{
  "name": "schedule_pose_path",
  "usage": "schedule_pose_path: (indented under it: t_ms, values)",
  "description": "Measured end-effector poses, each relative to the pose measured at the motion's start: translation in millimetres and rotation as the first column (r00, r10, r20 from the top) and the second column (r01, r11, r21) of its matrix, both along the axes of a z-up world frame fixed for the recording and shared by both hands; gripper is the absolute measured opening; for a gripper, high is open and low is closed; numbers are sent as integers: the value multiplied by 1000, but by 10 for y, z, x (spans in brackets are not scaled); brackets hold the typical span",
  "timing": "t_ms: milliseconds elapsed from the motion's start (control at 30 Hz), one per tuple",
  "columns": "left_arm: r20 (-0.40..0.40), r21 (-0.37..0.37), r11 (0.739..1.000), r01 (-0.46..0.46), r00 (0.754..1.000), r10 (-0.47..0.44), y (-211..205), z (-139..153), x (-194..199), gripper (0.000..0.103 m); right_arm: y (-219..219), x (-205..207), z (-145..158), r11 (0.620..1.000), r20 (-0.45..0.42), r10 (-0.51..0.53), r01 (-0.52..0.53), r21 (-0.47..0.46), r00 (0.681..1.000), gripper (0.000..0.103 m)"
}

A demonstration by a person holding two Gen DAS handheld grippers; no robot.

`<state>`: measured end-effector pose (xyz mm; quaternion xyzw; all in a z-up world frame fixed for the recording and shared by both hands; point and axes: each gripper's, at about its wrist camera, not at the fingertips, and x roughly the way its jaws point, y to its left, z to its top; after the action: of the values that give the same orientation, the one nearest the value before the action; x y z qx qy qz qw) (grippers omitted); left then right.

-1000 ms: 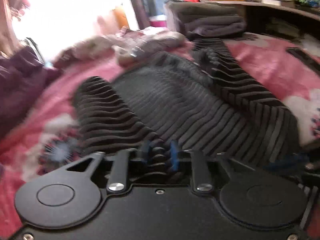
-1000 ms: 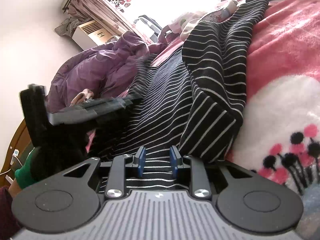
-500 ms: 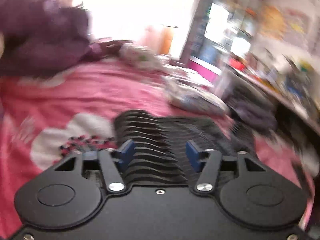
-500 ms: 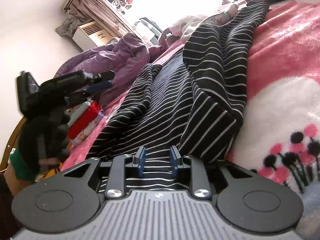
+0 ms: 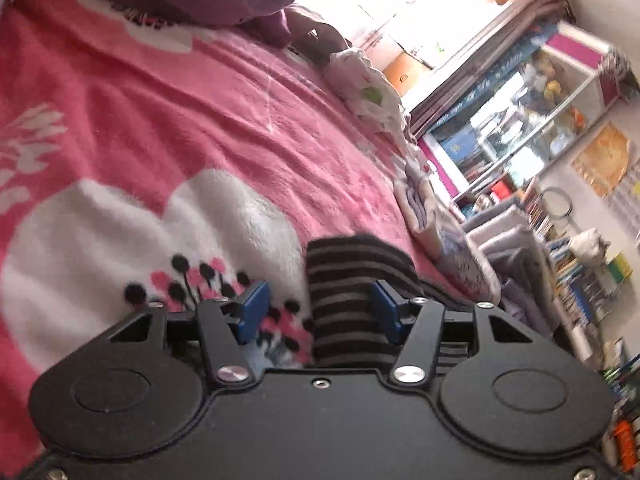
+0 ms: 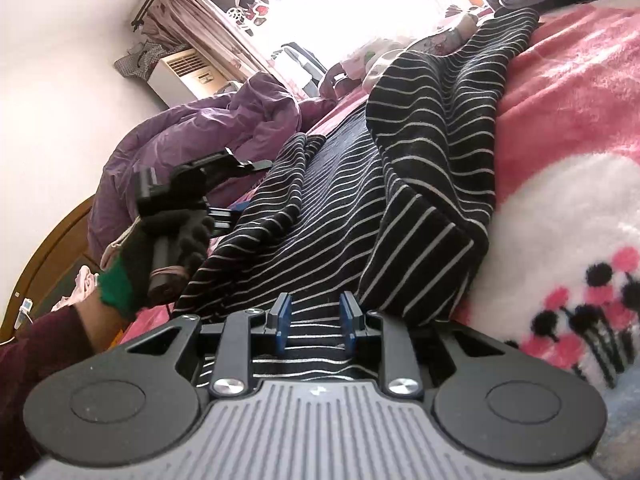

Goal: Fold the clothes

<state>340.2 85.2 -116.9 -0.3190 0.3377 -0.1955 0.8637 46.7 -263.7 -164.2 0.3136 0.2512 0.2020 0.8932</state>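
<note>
Two grippers are seen over one striped sweater spread on a pink blanket; left to right in the right wrist view: a purple duvet is heaped at far left, a gloved hand is seen carrying the left gripper just beside the sweater's left edge, the garment body is laid across the middle, and one sleeve is already folded in over the right half, its cuff lying just right of the right gripper. Right claw is pinched on the sweater hem, blue pads narrow with striped cloth between them. In the left wrist view the left claw is spread apart, a striped fold resting against the right-hand pad only, nothing squeezed. Progress is judged early to middle: one sleeve folded, left side bunched and not yet laid in, body not yet doubled over. Folded grey items are stacked at far right beyond the bed
</note>
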Motion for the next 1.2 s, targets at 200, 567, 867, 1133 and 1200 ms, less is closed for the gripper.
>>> schedule_pose_path:
  t_ms: [200, 567, 867, 1133, 1200]
  values:
    - [17, 12, 1000, 24, 1000, -24, -41, -54, 103, 48, 23, 27, -15, 1000, 15, -3, 3, -6, 1000, 27]
    - [67, -42, 998, 51, 997, -48, 2, 27, 20, 14, 35, 23, -9, 1000, 33, 2, -1, -25, 999, 27]
    - [67, -90, 990, 111, 992, -105, 20, 36, -2, 14, 38, 14, -9, 999, 42, 8, -6, -35, 999, 27]
    - [25, -3, 999, 37, 999, -37, -17, -79, 79, 16, 45, 18, -18, 999, 46, 8, -6, -37, 999, 27]
    - [10, -15, 999, 45, 999, -45, -12, -121, 105, 16, 46, 17, -19, 999, 47, 8, -6, -38, 999, 27]
